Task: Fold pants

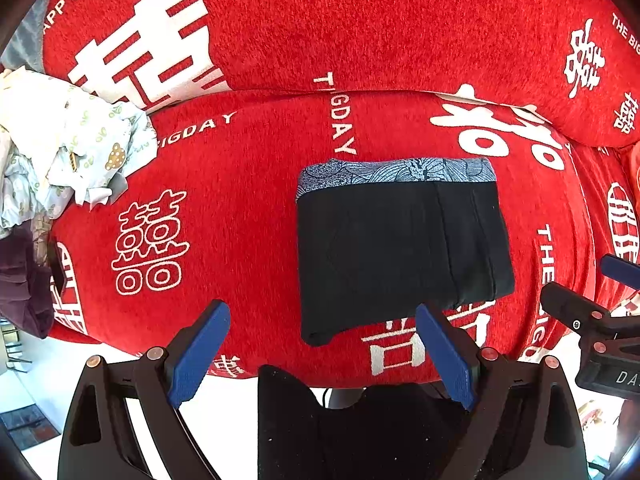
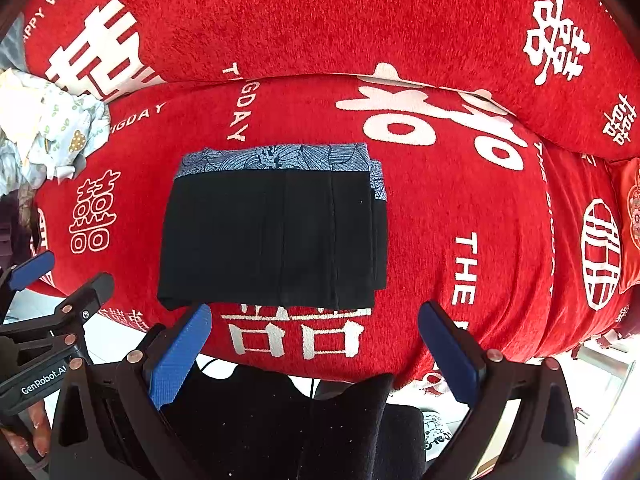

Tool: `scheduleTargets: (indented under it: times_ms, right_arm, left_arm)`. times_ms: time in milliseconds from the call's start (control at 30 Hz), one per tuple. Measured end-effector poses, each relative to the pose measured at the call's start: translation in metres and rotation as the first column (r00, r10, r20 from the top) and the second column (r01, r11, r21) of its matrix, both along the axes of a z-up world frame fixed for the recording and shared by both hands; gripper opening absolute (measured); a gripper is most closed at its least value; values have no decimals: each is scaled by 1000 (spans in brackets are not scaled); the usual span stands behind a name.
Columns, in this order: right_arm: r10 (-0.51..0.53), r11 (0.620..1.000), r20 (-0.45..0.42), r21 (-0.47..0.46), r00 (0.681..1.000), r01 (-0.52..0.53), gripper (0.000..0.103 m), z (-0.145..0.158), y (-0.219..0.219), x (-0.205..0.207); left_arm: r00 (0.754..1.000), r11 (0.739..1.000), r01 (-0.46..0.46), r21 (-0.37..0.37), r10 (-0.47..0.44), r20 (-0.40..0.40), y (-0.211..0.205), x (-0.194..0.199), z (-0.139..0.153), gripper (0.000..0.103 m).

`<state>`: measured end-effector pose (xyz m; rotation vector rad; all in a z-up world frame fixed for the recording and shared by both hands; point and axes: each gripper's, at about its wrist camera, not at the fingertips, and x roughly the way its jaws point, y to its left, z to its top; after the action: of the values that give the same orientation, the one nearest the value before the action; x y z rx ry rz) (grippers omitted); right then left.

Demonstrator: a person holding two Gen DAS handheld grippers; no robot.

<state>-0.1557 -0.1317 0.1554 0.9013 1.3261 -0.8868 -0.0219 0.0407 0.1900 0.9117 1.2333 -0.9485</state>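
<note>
The black pants (image 1: 400,252) lie folded into a compact rectangle on the red sofa seat (image 1: 240,216), with a blue-grey patterned waistband along the far edge. They also show in the right wrist view (image 2: 272,236). My left gripper (image 1: 324,352) is open and empty, hanging just in front of the pants' near edge. My right gripper (image 2: 316,352) is open and empty, also just before the near edge. The right gripper shows at the right edge of the left wrist view (image 1: 600,304); the left one shows at the left edge of the right wrist view (image 2: 52,292).
A heap of crumpled pale printed clothes (image 1: 60,144) lies at the far left of the seat, with a dark purple garment (image 1: 20,280) below it. The red sofa backrest (image 1: 360,20) rises behind. The seat's front edge drops to a pale floor (image 1: 52,372).
</note>
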Motion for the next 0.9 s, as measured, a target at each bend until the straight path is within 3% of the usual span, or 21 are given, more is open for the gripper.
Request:
scheduleTargets:
  times_ms: [900]
  right_arm:
    - [-10,1000,-1,2,1000,10,103,-1,0,-1]
  left_arm:
    - [999,999,32,0,-32,13,0,2,-1,95]
